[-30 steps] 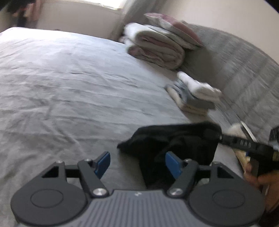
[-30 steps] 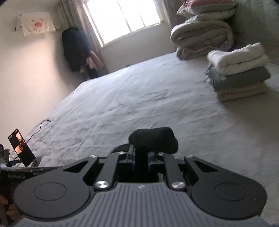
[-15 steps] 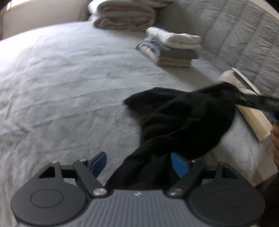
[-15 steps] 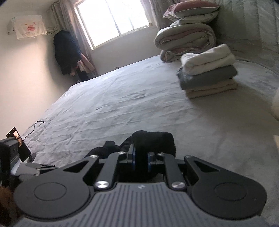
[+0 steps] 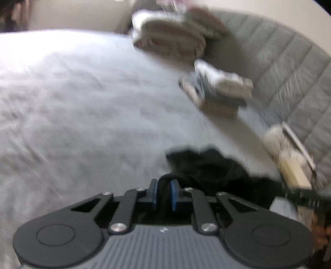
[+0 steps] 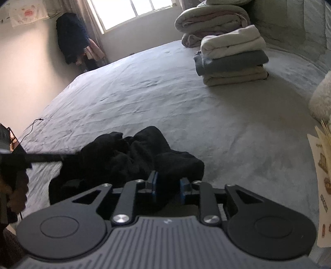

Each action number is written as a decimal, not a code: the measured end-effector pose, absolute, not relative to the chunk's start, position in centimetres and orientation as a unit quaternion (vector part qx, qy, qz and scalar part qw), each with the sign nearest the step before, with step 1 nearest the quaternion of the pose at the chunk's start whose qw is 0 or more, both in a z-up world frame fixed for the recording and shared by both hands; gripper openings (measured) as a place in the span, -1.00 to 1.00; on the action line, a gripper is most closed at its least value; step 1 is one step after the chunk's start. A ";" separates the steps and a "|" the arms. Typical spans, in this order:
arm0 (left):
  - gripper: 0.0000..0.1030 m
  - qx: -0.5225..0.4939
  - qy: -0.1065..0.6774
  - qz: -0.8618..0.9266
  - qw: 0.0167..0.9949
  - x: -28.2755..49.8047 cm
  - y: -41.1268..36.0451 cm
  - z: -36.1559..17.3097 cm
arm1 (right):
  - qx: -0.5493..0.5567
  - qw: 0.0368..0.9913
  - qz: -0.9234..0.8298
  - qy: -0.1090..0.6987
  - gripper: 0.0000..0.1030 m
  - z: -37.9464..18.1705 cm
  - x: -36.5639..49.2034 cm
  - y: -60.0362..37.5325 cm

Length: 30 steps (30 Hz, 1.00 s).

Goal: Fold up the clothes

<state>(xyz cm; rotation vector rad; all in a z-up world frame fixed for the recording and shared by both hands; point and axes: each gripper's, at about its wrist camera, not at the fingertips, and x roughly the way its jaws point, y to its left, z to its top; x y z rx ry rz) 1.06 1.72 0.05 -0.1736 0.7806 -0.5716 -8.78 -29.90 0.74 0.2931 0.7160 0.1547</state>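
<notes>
A black fleecy garment (image 5: 206, 167) (image 6: 124, 157) lies crumpled on the grey bed (image 5: 82, 103) (image 6: 186, 103). My left gripper (image 5: 164, 192) is at the garment's near edge. Its jaws are closing and a fold of the black cloth is pinched between the blue pads. My right gripper (image 6: 168, 186) is at the other end. Its jaws are opening, and a thick lump of the cloth still lies loosely between its pads. Each gripper's dark finger shows at the edge of the other's view, reaching into the garment. The left wrist view is blurred.
A stack of folded clothes (image 5: 219, 89) (image 6: 231, 55) stands farther up the bed, with rolled quilts (image 6: 211, 18) behind it by the padded headboard (image 5: 289, 72). A fluffy white item (image 6: 320, 97) and a picture sheet (image 6: 320, 165) lie at the right edge. A cable (image 6: 31, 128) trails at the left.
The left jaws went from wide apart to closed on a fold of the garment. The right jaws widened from a tight pinch. The stretched garment has sunk into a heap on the bed.
</notes>
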 end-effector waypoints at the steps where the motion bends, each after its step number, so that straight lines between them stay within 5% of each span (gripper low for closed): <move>1: -0.75 -0.091 0.359 -0.267 0.890 1.1 2.2 0.6 | 0.141 0.924 0.077 0.348 -0.38 0.8 -8.8 -29.8; 7: -0.69 -0.135 0.275 -0.209 0.929 1.6 5.2 2.8 | 0.139 0.929 0.081 0.332 -0.31 1.3 -8.5 -29.6; 11: -0.18 -0.145 0.309 -0.187 0.921 2.9 6.0 2.4 | 0.132 0.935 0.085 0.316 -0.28 1.9 -8.1 -28.8; 17: 0.32 -0.106 0.348 -0.203 0.909 2.7 5.9 1.7 | 0.109 0.946 0.095 0.291 -0.22 3.4 -7.8 -27.8; 24: 0.36 -0.065 0.443 -0.161 0.879 3.2 6.1 -1.3 | 0.115 0.945 0.118 0.281 -0.21 4.5 -7.1 -26.9; 30: 0.10 -0.107 0.492 -0.160 0.849 3.2 7.2 -2.9 | 0.074 0.917 0.178 0.350 -0.20 2.4 -5.1 -22.4</move>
